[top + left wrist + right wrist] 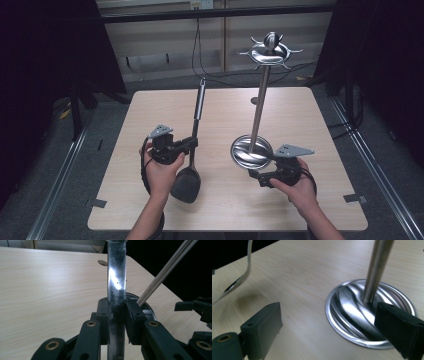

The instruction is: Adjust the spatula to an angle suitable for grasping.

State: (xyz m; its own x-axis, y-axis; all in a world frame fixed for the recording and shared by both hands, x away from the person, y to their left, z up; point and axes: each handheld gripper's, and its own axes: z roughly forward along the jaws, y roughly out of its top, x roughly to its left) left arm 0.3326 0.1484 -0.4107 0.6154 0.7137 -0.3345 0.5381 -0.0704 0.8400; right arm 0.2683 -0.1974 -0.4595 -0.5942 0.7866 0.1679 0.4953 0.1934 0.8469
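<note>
Pale wood-grain table (150,165); shiny silver stand (257,115) at right, mirror-bright round base (352,322); steel-handled ladle (192,145) at left, bowl perhaps dark grey; black grippers, grey plates.

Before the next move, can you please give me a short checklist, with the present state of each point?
1. Left gripper shut on the ladle handle: ok, its fingers press both sides of the metal handle.
2. Ladle bowl free of the table: cannot tell from the high view whether it is lifted or resting.
3. Right gripper ready: ok, open, nothing between its fingers.
4. Right gripper near the stand base: ok, one finger is over the rim of the round base.
5. Stand upright on the table: ok, the pole rises to the top hooks.
6. Hooks free: ok, nothing hangs there.
</note>
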